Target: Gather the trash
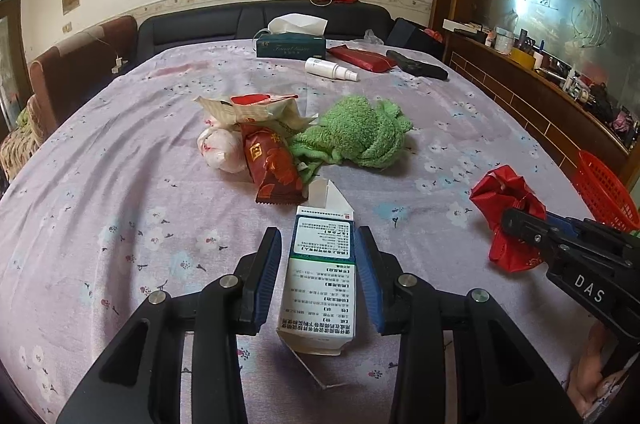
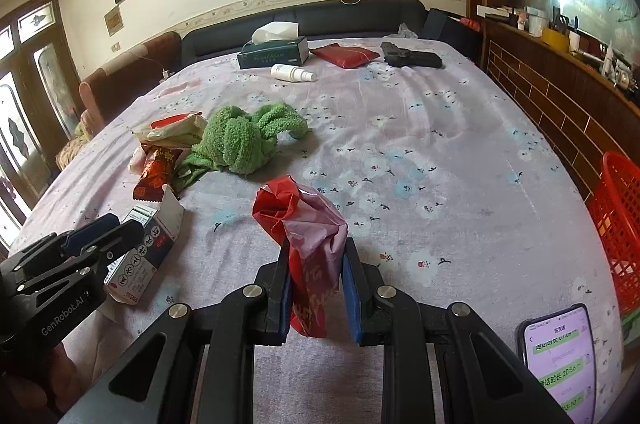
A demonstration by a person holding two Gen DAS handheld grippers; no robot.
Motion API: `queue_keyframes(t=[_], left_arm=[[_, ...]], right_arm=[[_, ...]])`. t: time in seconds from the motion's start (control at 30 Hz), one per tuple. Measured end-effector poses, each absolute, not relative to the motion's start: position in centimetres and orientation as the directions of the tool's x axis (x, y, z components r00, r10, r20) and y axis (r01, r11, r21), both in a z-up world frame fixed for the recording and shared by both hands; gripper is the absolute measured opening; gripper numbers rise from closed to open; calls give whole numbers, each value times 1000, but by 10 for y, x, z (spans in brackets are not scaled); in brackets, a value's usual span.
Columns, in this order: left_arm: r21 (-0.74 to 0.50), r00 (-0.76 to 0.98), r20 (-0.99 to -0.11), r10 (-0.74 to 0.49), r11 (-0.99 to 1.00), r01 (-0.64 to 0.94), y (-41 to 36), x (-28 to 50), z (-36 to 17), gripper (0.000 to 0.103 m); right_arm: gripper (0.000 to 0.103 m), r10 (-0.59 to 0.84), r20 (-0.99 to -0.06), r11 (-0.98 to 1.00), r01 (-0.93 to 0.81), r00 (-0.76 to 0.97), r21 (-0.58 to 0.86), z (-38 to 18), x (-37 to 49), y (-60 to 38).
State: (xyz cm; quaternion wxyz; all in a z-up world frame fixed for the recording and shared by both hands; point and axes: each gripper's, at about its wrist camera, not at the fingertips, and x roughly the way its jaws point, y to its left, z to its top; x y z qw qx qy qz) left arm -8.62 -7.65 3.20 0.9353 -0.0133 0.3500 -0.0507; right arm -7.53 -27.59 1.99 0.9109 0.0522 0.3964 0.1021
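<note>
An empty white medicine box (image 1: 320,276) lies on the flowered tablecloth between the fingers of my left gripper (image 1: 320,244); the jaws stand a little off its sides, open. The box also shows in the right wrist view (image 2: 154,236), with the left gripper (image 2: 108,228) around it. My right gripper (image 2: 314,248) is shut on a crumpled red and pink plastic bag (image 2: 308,224); the bag also shows in the left wrist view (image 1: 506,192). A dark red snack wrapper (image 1: 274,164), a pale wrapper (image 1: 248,108) and a pink-white wad (image 1: 222,148) lie beyond the box.
A green towel (image 1: 360,132) lies beside the wrappers. A red mesh basket (image 2: 620,224) stands at the table's right edge. A tissue box (image 1: 290,42), spray bottle (image 1: 330,68), red pouch (image 1: 364,58) and black case (image 1: 416,64) are at the far side. A phone (image 2: 560,360) lies near right.
</note>
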Motion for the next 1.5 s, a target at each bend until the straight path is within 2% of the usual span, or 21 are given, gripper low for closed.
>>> queue_keyframes(t=[0.13,0.17,0.2,0.33,0.4,0.43,0.47,0.53,0.67,0.9,1.13,1.5], left_arm=[[-63,751,-653,-100,995,77,-76,-89,32,44],[-63,745,-659,-103,995,82,-77,-89,31,54],[-63,739,-666,-101,995,80,-77,-88,30,60],[-61,725,-682,-101,995,81,-77,-87,28,61],[-69,701,-704,-111,994,88,-77,-83,24,54],[-69,690,-716,-110,994,87,-77,-81,22,44],[-71,675,-729,-112,994,88,-78,-79,20,39],[-90,634,-762,-129,992,93,-78,-74,14,35],[-101,637,-759,-134,991,89,-77,-74,14,34],[-15,745,-662,-75,996,86,-85,-91,29,34],[-28,755,-648,-100,994,107,-93,-94,42,34],[-5,772,-630,-84,995,104,-101,-97,54,34]], right_arm=[[23,232,-705,973,-155,670,173,21,-77,-275],[23,236,-704,972,-157,670,175,21,-77,-275],[23,240,-704,971,-160,668,178,21,-77,-275],[23,247,-702,969,-164,668,185,20,-77,-275],[23,246,-699,969,-165,672,183,21,-77,-275],[23,247,-698,969,-166,672,183,21,-77,-275],[23,248,-697,969,-167,673,184,21,-78,-275],[23,248,-697,969,-166,673,184,21,-78,-275],[23,249,-696,968,-168,673,185,21,-78,-275],[23,241,-681,970,-165,692,176,24,-80,-275],[23,213,-668,977,-161,713,140,30,-88,-272],[23,254,-664,966,-161,703,200,43,-99,-285]])
